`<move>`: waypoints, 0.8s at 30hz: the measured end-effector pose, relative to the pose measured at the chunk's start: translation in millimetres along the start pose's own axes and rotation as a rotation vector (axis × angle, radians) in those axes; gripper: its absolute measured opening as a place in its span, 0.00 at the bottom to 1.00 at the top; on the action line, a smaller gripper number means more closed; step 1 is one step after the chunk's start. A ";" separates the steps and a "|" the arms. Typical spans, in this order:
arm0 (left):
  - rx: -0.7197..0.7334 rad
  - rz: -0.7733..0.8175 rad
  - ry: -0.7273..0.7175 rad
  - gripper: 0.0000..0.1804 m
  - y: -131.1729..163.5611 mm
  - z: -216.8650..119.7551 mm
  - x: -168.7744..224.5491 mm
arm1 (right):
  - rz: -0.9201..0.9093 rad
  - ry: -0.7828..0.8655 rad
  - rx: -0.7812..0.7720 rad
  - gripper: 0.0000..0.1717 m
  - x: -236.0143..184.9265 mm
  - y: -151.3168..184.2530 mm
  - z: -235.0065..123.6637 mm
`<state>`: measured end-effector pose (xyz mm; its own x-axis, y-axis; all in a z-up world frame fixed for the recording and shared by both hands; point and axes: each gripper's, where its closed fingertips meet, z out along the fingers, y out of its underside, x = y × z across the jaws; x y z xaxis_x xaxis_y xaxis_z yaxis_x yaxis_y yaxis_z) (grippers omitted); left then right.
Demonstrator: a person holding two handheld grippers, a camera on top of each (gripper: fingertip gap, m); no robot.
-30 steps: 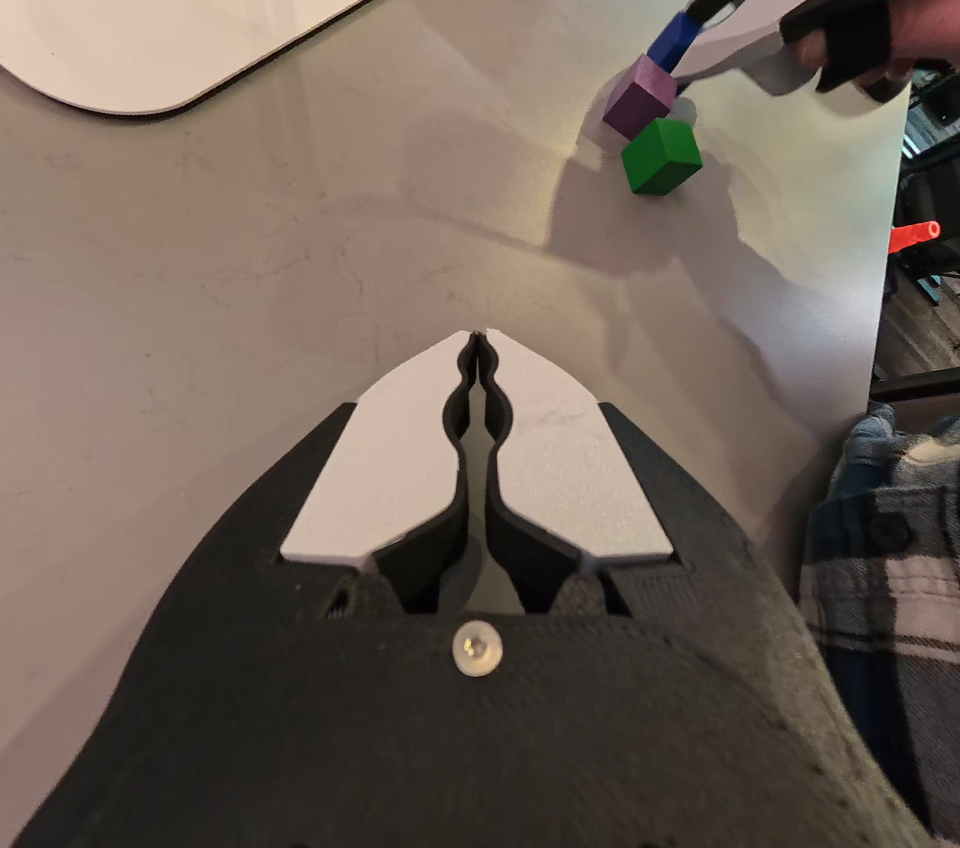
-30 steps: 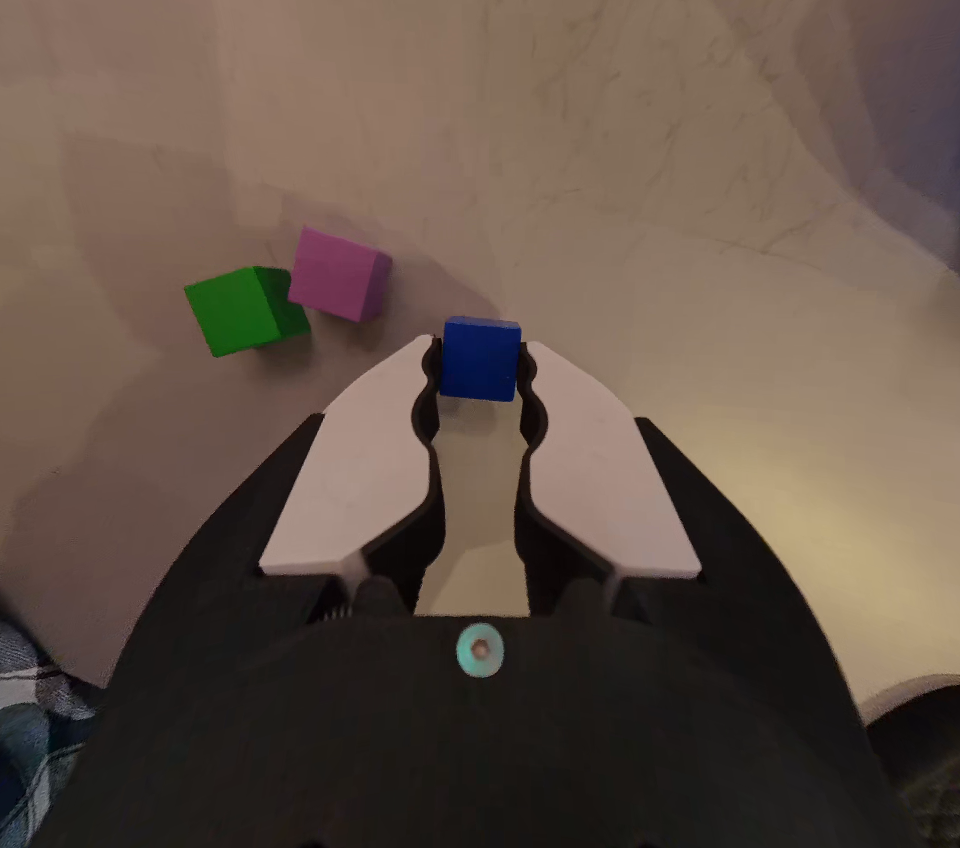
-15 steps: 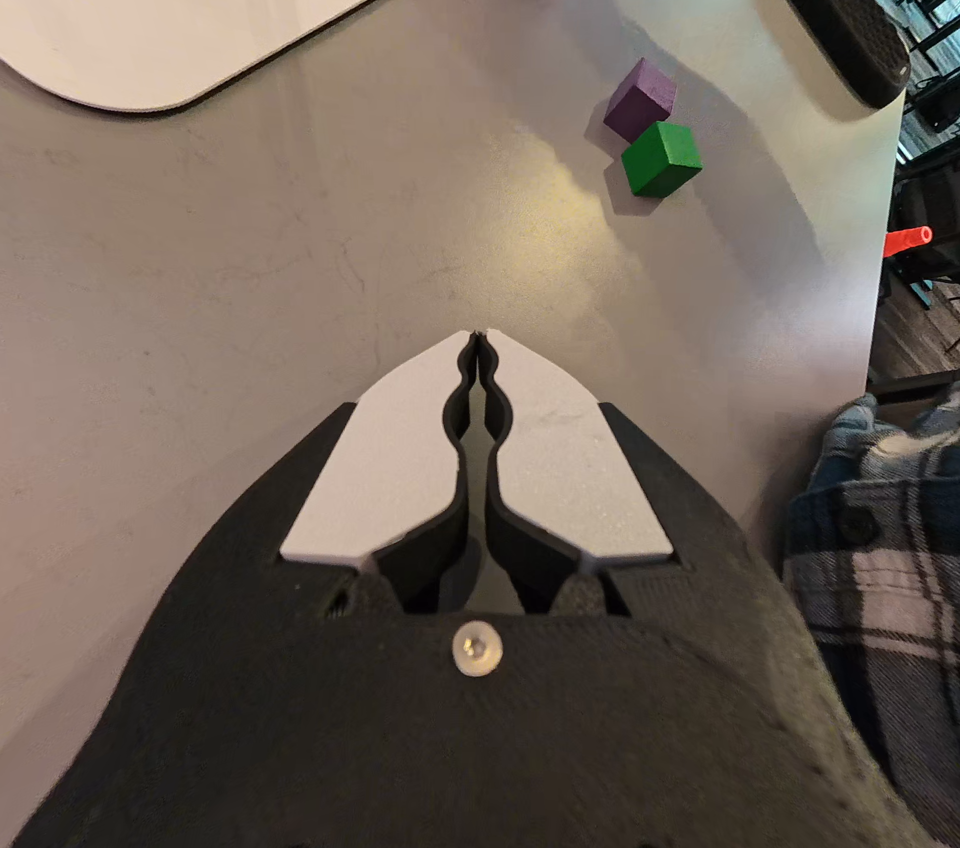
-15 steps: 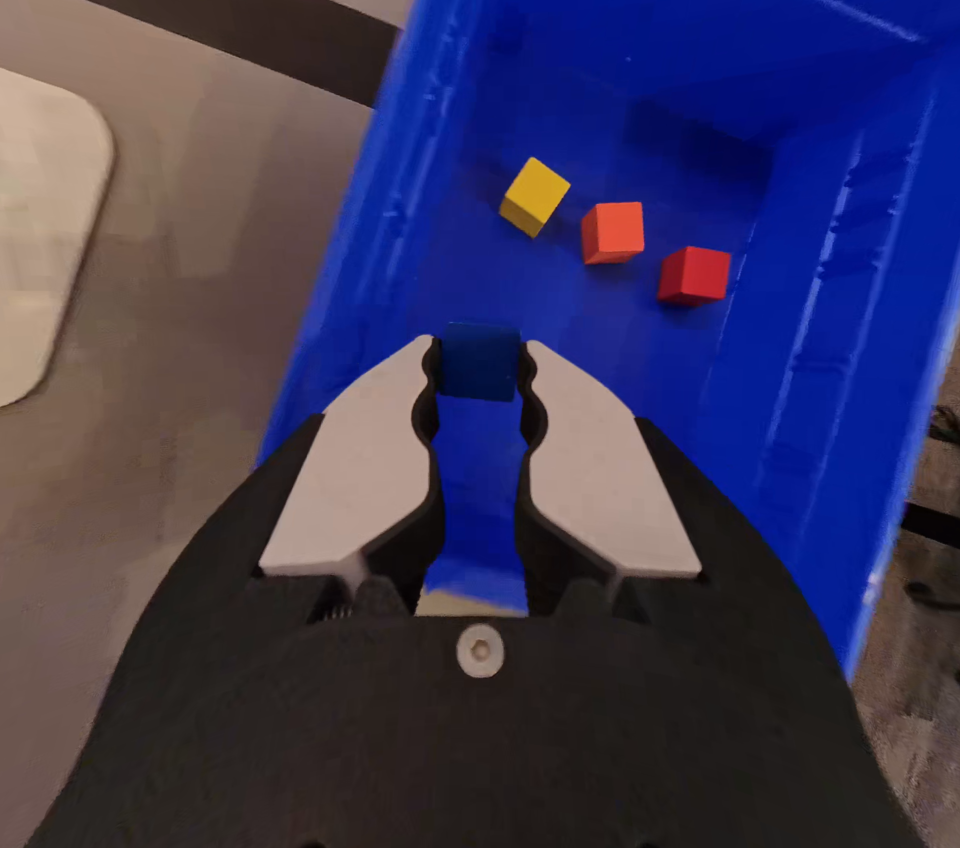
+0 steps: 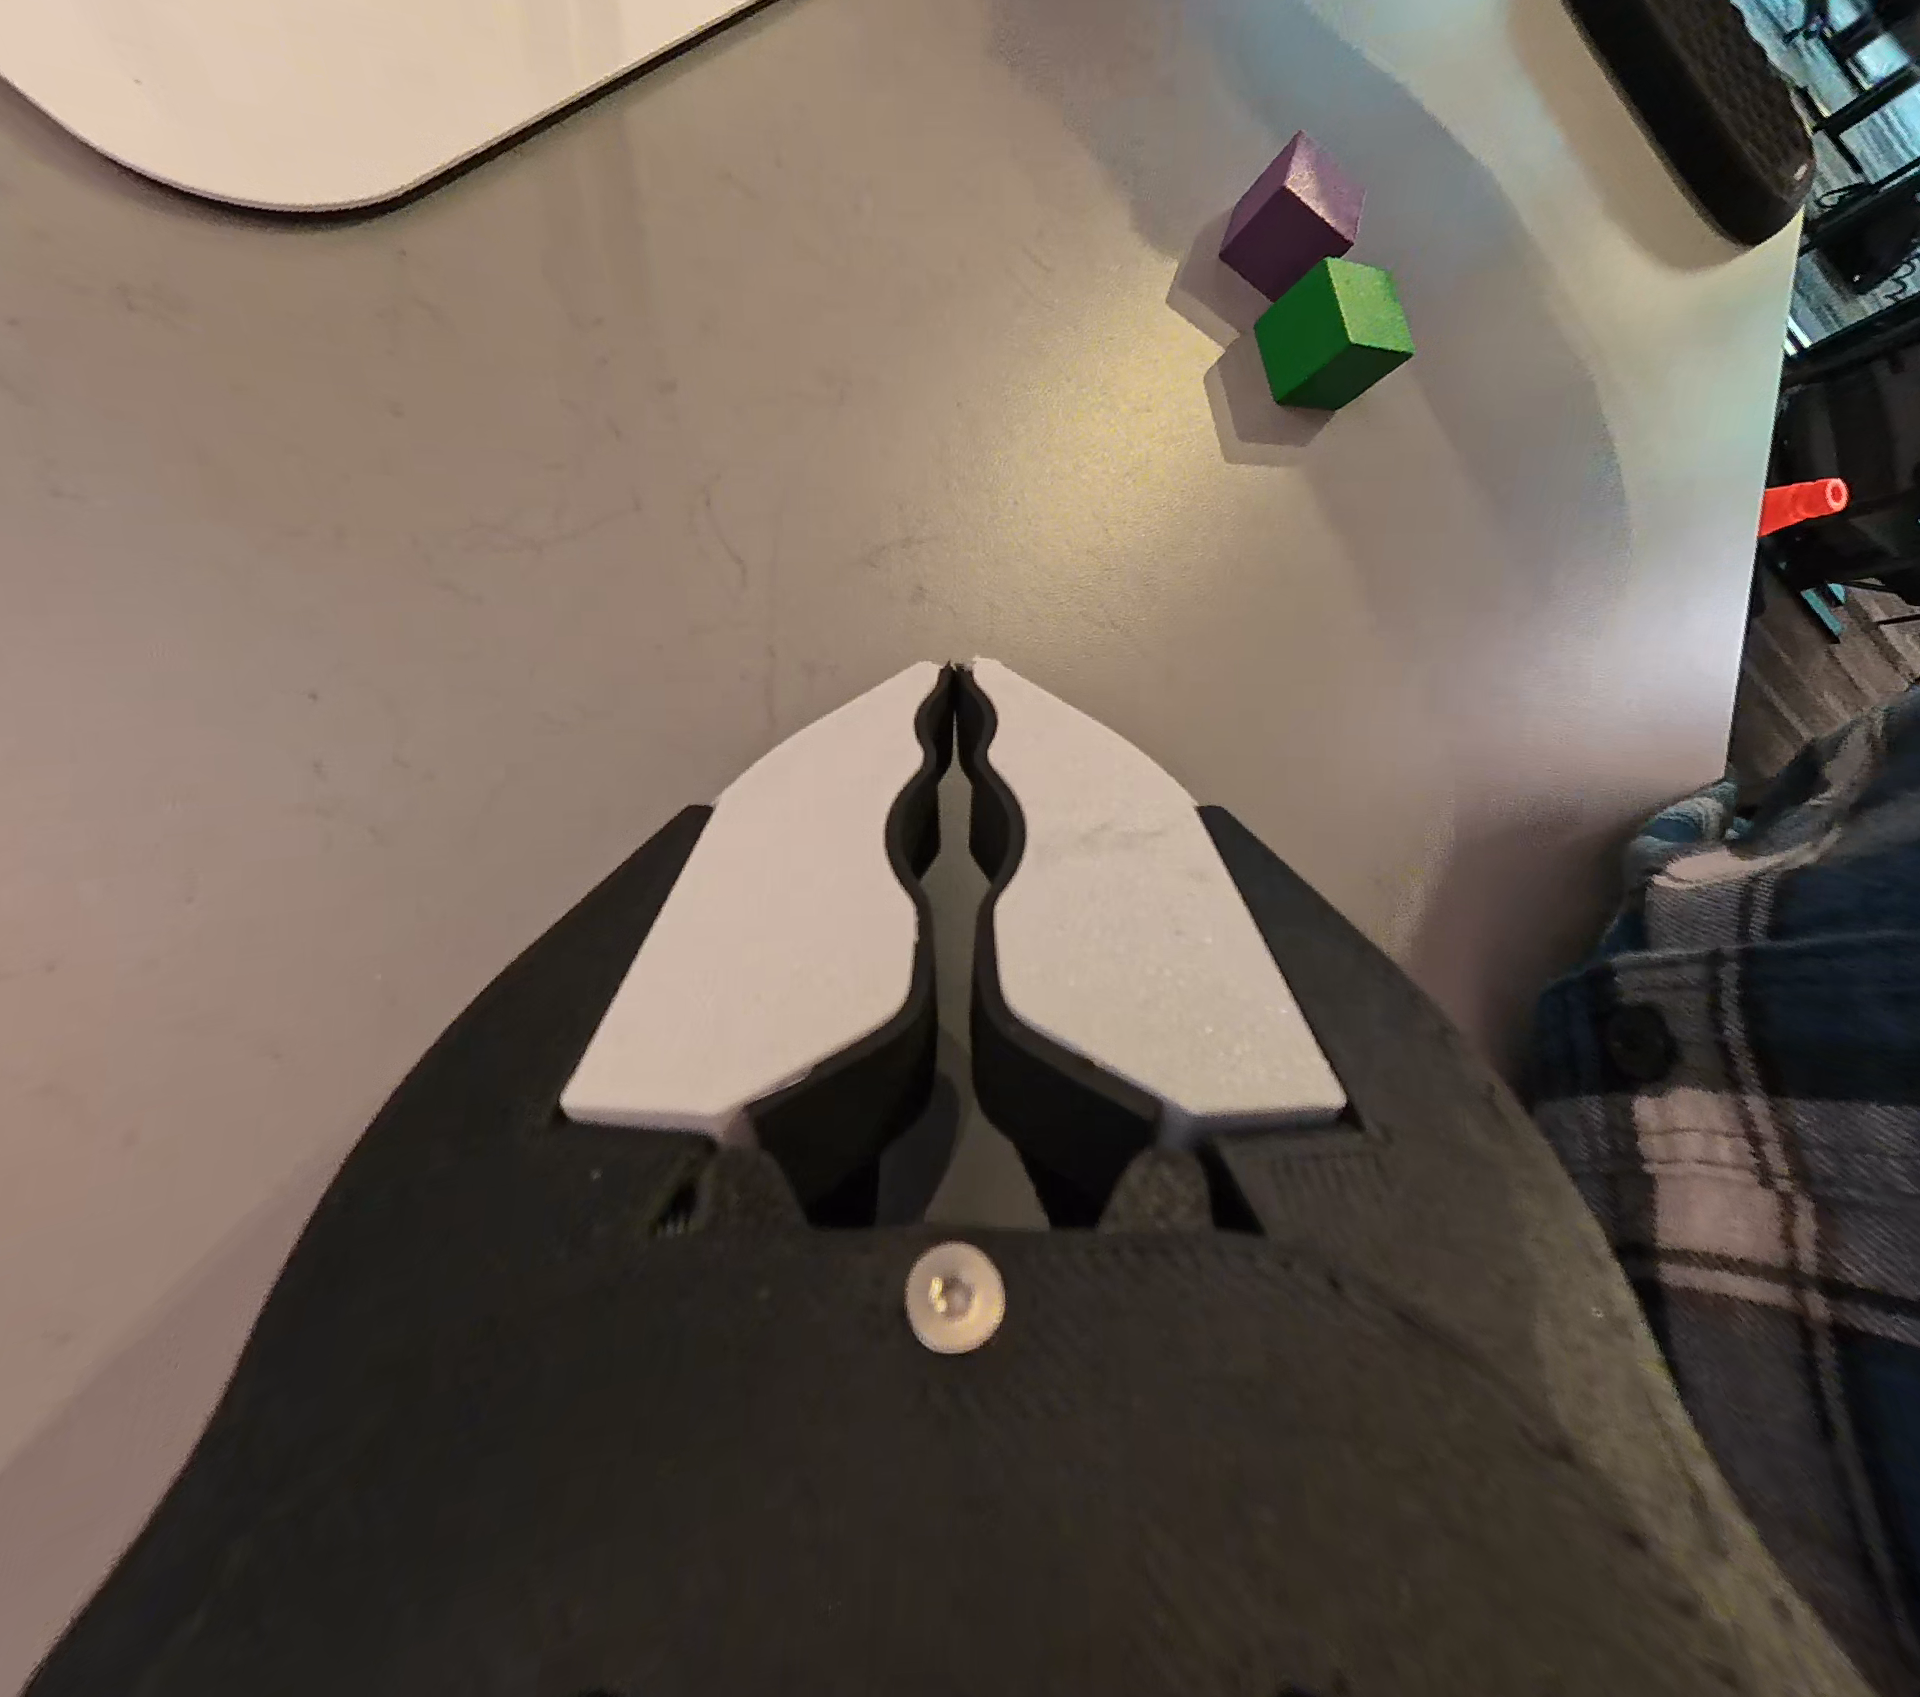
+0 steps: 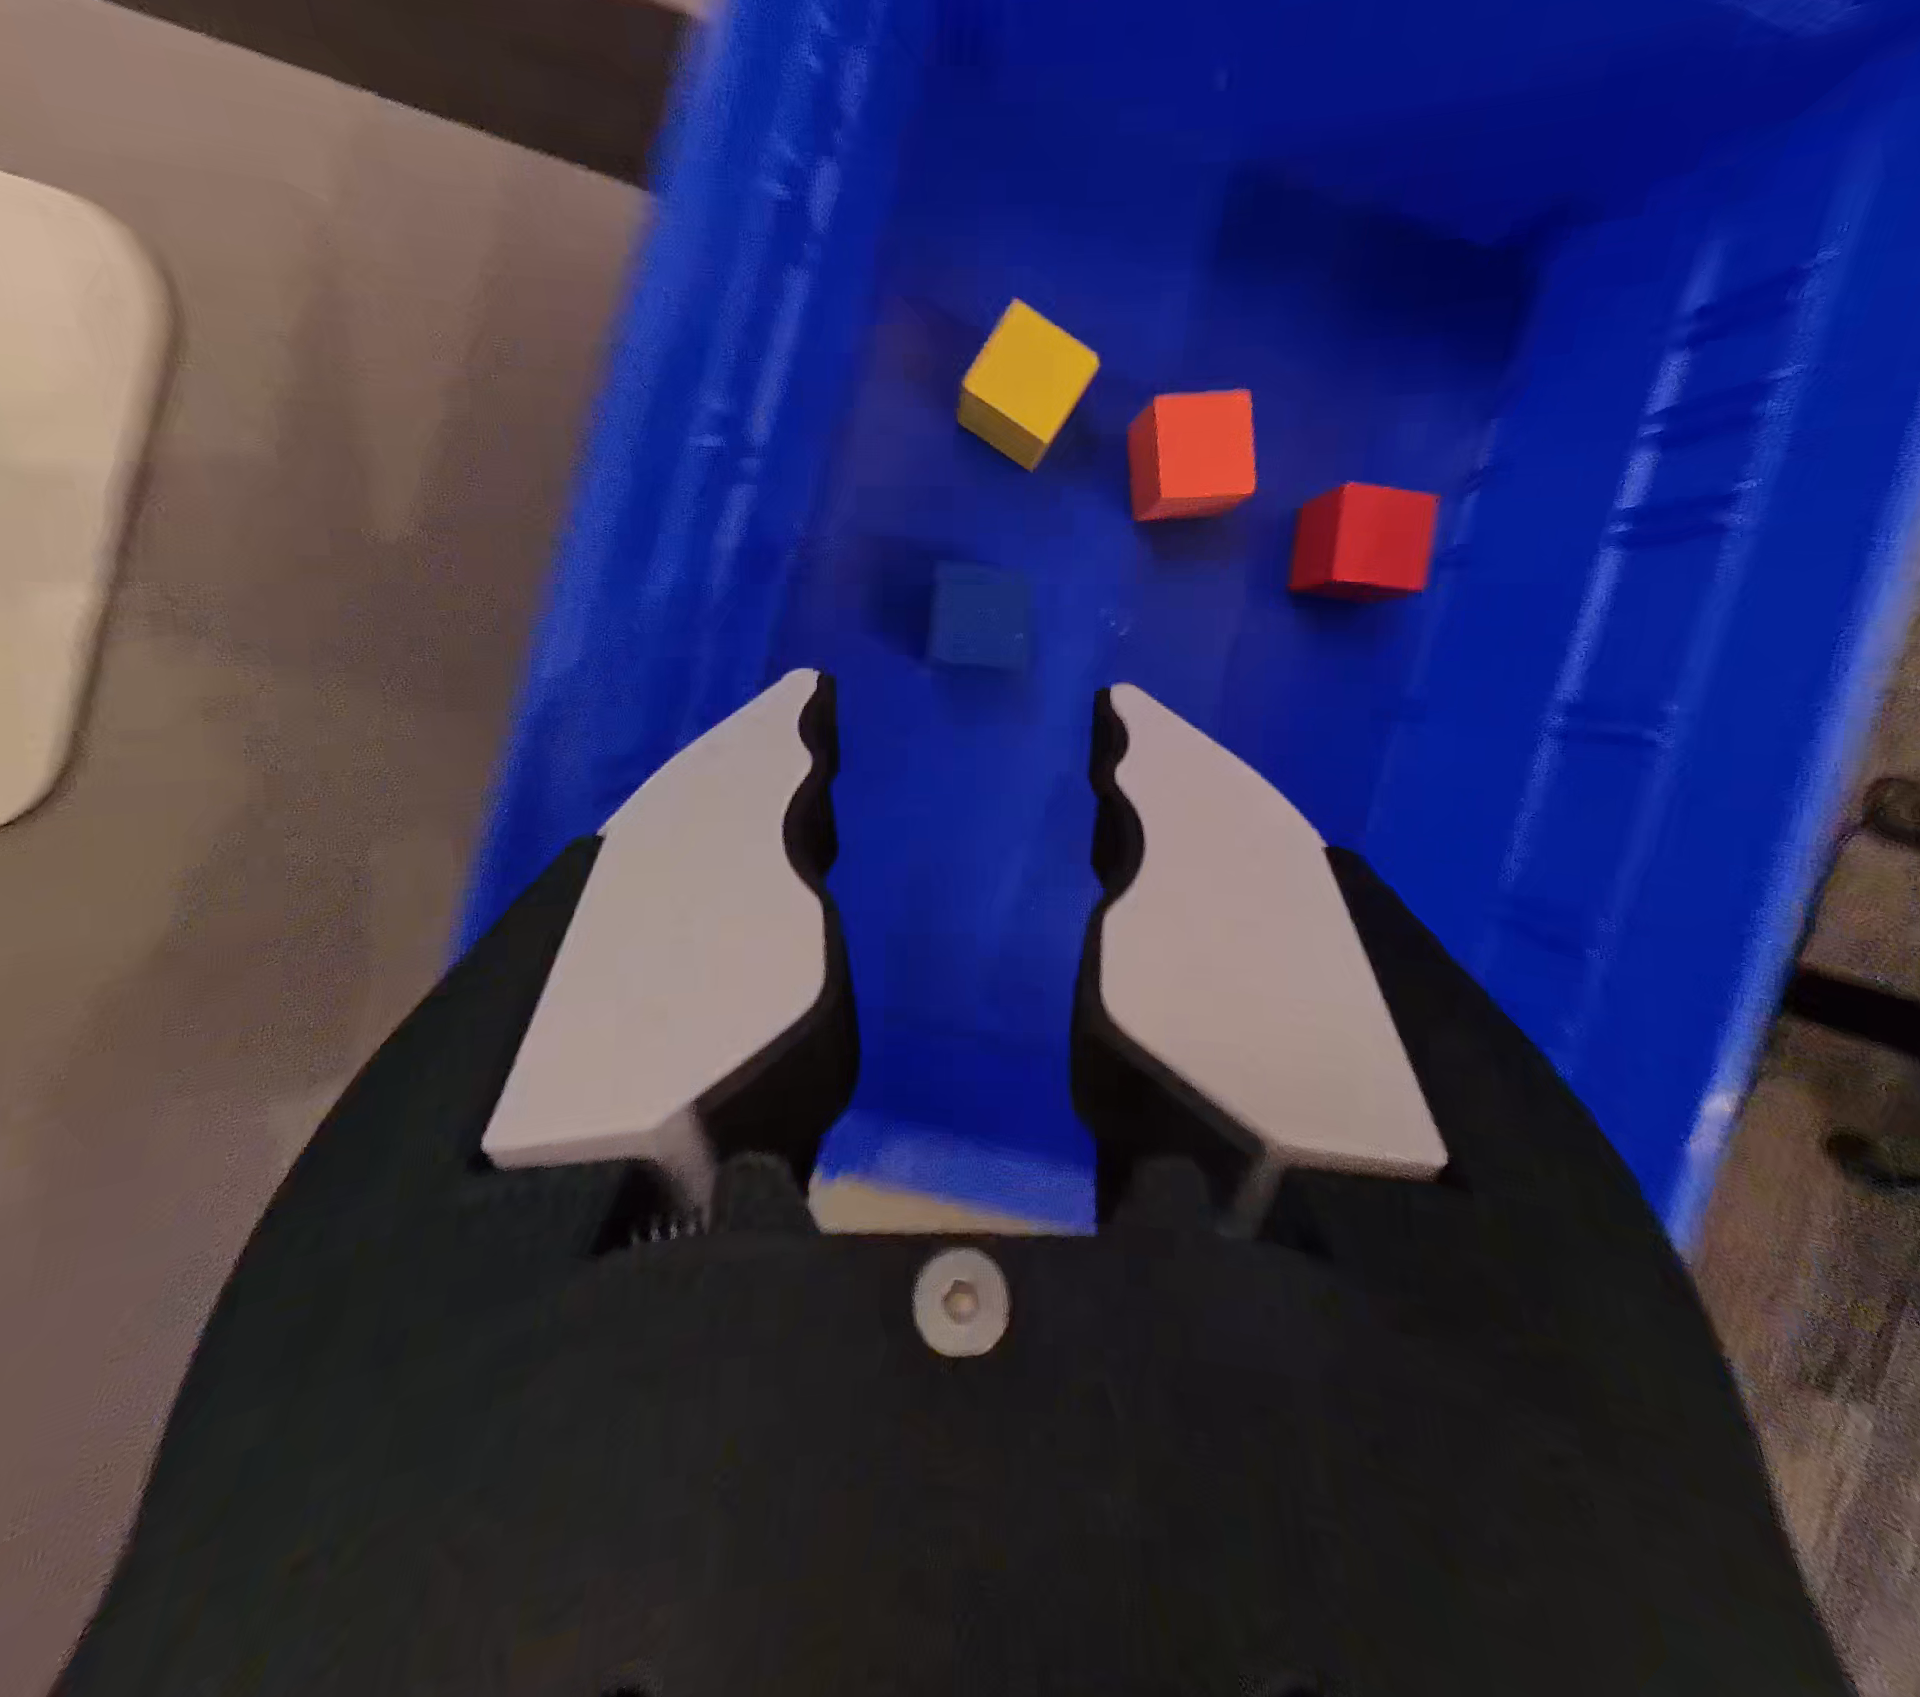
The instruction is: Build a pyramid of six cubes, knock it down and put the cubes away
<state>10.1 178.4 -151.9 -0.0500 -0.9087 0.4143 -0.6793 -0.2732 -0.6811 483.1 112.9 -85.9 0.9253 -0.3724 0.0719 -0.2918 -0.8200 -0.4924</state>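
I was putting cubes away, and doing it well meant releasing over the middle of the blue bin (image 6: 1714, 608), clear of its walls. The blue cube (image 6: 979, 617) lay inside with the yellow cube (image 6: 1027, 382), orange cube (image 6: 1193, 454) and red cube (image 6: 1363, 541); the purple cube (image 5: 1291, 215) and green cube (image 5: 1333, 333) waited, touching, on the table (image 5: 520, 452). My right gripper (image 6: 961, 697) stood spread wide, empty. My left gripper (image 5: 956, 667) was pinched together on nothing.

The right gripper (image 6: 961, 697) hangs above a blue bin (image 6: 1621, 712), its two pale fingers spread apart and empty. Inside the bin lie a blue cube (image 6: 979, 617) just beyond the fingertips, a yellow cube (image 6: 1027, 384), an orange cube (image 6: 1193, 454) and a red cube (image 6: 1363, 541).
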 end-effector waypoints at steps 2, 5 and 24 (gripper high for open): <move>0.000 0.000 0.001 0.00 0.0 0.1 0.1 | -0.051 0.000 0.094 0.25 -24.2 -5.2 -46.6; -0.001 0.000 0.003 0.00 0.0 0.2 0.4 | -0.227 -0.138 0.137 0.21 -101.8 11.0 -95.6; -0.014 0.047 0.043 0.00 2.5 0.1 8.9 | -1.293 -0.676 -0.192 0.13 -315.7 157.9 -52.8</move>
<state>8.0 169.6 -149.9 -0.1129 -0.9060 0.4079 -0.6853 -0.2262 -0.6922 132.1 78.0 -140.6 0.4813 0.8735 -0.0735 0.8311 -0.4814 -0.2785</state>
